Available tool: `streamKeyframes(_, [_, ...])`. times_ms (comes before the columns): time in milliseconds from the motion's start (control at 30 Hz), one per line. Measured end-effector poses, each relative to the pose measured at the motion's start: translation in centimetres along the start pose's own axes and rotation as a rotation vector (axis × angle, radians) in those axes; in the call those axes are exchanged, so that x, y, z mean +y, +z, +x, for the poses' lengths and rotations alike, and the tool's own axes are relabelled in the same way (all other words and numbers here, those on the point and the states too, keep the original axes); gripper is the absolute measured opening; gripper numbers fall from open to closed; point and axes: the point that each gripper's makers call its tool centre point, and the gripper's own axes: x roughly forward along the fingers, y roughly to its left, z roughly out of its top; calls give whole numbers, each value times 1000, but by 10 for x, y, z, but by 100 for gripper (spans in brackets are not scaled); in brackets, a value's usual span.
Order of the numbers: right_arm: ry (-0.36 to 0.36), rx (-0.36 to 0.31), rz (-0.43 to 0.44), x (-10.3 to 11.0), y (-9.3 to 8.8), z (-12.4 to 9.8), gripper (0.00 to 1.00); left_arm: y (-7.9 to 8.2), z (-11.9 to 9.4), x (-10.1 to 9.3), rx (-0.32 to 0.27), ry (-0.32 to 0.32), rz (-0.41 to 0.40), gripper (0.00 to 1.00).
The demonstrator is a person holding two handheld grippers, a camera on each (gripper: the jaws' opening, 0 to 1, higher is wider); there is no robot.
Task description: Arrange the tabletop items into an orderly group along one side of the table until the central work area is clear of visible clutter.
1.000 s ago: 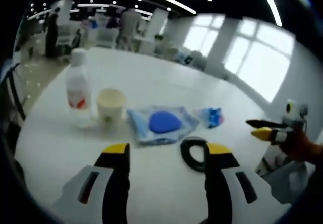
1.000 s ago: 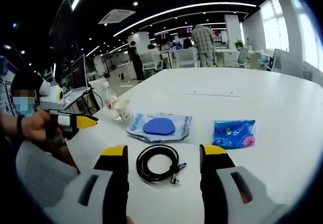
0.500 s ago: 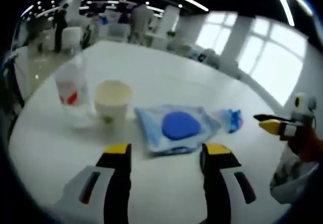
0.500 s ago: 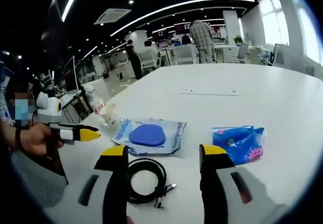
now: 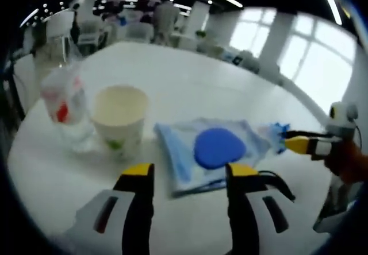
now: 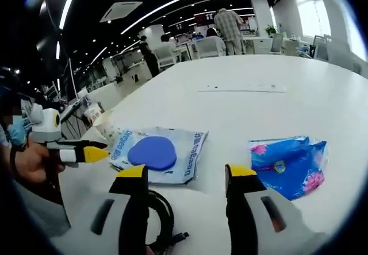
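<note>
In the left gripper view, a clear bottle [image 5: 65,108] stands upright far left, with a paper cup [image 5: 119,119] beside it, nothing visible inside. The flat packet [image 5: 210,151] with a blue disc lies crosswise ahead of the left gripper [image 5: 187,177], jaws wide apart. The right gripper [image 6: 187,177] is also wide, with a black cable [image 6: 162,220] between its jaws and a blue bag [image 6: 293,164] to the right.

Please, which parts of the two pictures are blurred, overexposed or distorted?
Left gripper view: soft overall, the bottle smeared, the windows blown out white. Right gripper view: sharper, print on the clear packet visible but unreadable, the window glaring. Fisheye curves the table edge in both.
</note>
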Motion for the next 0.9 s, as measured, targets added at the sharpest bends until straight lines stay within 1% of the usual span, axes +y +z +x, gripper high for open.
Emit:
streamKeyframes(67, [1,11,19,-2,-2,6,52,-1,4,2,6,5,0,45])
streamKeyframes(100, [1,11,22,-2,-2,9,52,-2,1,1,13,10,6,45])
streamKeyframes(200, [11,29,17,1,-4,15,50,-9,9,6,38,17,8,42])
streamKeyframes(267, [12,41,15,0,-7,18,47,-10,10,7,40,19,3,40])
streamKeyframes(367, [1,75,19,-3,-15,23,43,-11,10,6,49,24,-2,36])
streamKeyframes(433, [9,84,23,-2,-18,25,39,-12,12,6,57,29,-4,32])
streamKeyframes(467, [13,92,25,-1,-20,26,36,-14,13,6,62,31,-10,29])
streamKeyframes(500, [24,99,33,2,-21,26,29,-14,13,6,66,31,-21,26])
streamKeyframes(567, [41,85,48,6,-19,27,21,-16,12,6,69,37,-28,23])
streamKeyframes(667, [32,89,36,6,-20,28,18,-18,12,6,78,55,-14,17])
streamKeyframes(800, [35,91,51,5,-21,27,4,-21,11,8,87,68,-23,7])
streamKeyframes(833, [33,90,55,4,-21,27,2,-22,12,9,85,73,-31,4])
streamKeyframes(900, [40,92,64,3,-23,25,2,-22,12,10,83,77,-37,2])
